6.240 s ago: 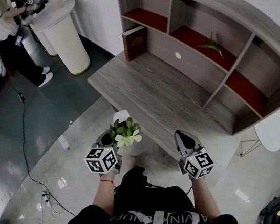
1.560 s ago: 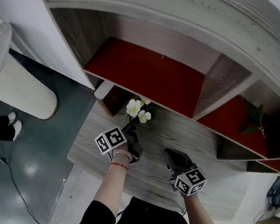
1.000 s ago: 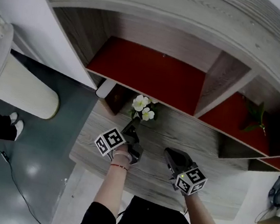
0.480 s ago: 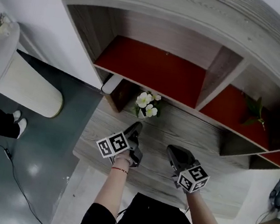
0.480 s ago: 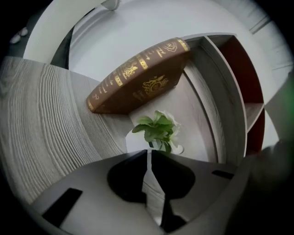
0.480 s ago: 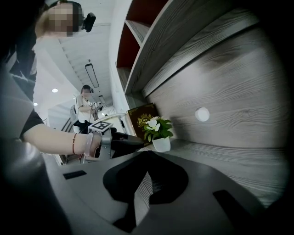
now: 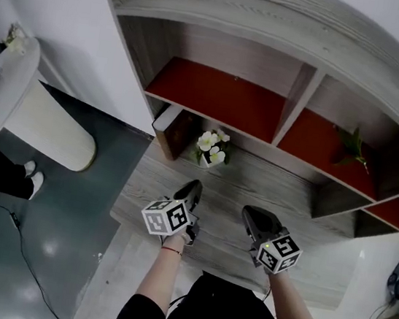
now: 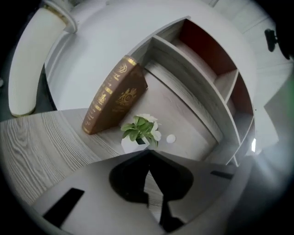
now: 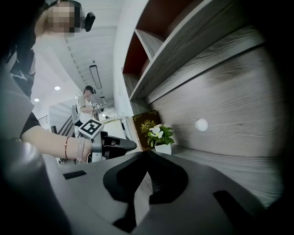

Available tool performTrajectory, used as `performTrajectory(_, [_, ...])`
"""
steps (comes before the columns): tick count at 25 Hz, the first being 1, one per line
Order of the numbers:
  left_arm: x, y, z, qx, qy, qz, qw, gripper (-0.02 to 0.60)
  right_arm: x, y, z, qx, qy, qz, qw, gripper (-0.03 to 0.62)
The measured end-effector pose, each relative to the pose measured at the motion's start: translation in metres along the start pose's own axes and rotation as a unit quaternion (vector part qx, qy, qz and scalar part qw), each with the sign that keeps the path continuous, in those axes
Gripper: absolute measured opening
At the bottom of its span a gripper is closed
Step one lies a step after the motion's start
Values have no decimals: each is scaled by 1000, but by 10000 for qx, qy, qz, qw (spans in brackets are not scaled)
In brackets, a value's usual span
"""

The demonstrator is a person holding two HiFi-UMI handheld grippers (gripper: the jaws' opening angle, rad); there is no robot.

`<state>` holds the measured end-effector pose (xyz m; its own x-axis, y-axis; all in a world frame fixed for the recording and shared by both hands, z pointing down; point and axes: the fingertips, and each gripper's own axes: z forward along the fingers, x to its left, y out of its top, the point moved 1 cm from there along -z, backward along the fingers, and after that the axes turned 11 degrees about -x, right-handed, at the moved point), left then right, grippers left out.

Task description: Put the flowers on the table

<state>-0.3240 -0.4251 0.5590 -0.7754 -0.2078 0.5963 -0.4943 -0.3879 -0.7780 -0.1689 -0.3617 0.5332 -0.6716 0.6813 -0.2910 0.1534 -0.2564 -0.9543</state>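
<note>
1. Head view: the flowers [image 7: 212,148] stand in their small white pot at the back left corner of the table [image 7: 274,202], just beside the leaning book [image 7: 176,131] and under the red-floored shelf [image 7: 215,98]. The left gripper [image 7: 195,185] hangs over the middle of the table, short of the pot and apart from it. The right gripper [image 7: 251,213] hovers level with it, nearer the front edge's middle.

2. Left gripper view: its jaws are pressed together with nothing between them. The pot [image 8: 131,144] sits upright just past their tips, with the book right behind it. The flowers look placed, so the step in hand is likely clearing away. It is best to draw straight back toward the front edge, keeping the tips below the leaves and off the pot's side so nothing tips into the book.

3. Right gripper view: these jaws are also together and empty, pointing at the pot from well off. The left gripper's tip shows to the pot's left, not touching it. This gripper should keep to its own side of the table.
</note>
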Motion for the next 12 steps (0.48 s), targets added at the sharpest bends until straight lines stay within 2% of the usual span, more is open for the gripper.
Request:
performTrajectory(6, [-26, 17, -26, -269, -131, 1052, 9940, 3, 12, 12, -15, -150, 45, -139, 9998, 9])
performTrajectory(12, [-52, 27, -51, -368, -232, 1712, 9843, 3, 24, 25, -31, -309, 89, -258, 9991, 9])
